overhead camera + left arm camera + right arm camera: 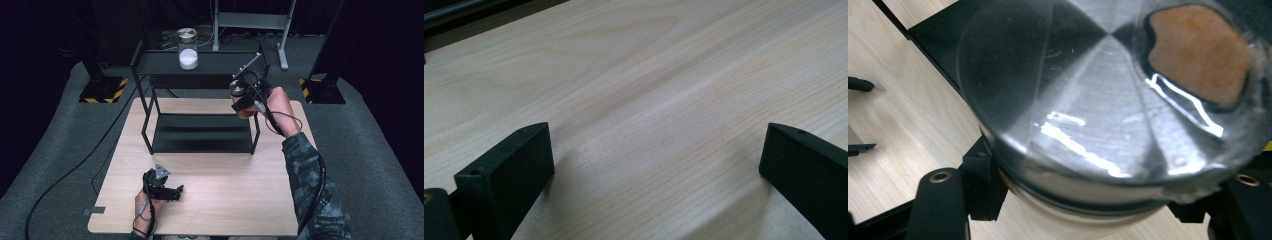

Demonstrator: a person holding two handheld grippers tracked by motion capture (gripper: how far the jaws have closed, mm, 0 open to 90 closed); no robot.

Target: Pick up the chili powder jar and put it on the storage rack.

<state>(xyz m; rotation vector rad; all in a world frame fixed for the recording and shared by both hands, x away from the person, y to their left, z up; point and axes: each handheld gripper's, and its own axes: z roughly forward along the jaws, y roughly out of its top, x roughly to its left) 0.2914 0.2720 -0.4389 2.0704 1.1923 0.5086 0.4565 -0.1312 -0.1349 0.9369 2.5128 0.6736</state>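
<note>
My right gripper (240, 97) is shut on a glass jar (237, 89) with a brushed metal lid, held in the air by the right end of the black shelf rack's top tier (220, 62). In the right gripper view the jar (1088, 100) sits between the jaws of the right gripper (1098, 200), lid toward the camera, with an orange-brown content showing through the glass. A second jar (188, 50), holding white powder, stands on the top tier. My left gripper (175, 191) rests low over the wooden table (235, 200), open, with bare wood between its jaws (656, 145).
The rack's lower tier (200, 132) lies bare on the table's far half. Yellow-black striped stand bases (102, 92) (320, 90) flank the table on the grey floor. A cable (75, 165) runs along the left, and a grey frame (250, 22) stands behind.
</note>
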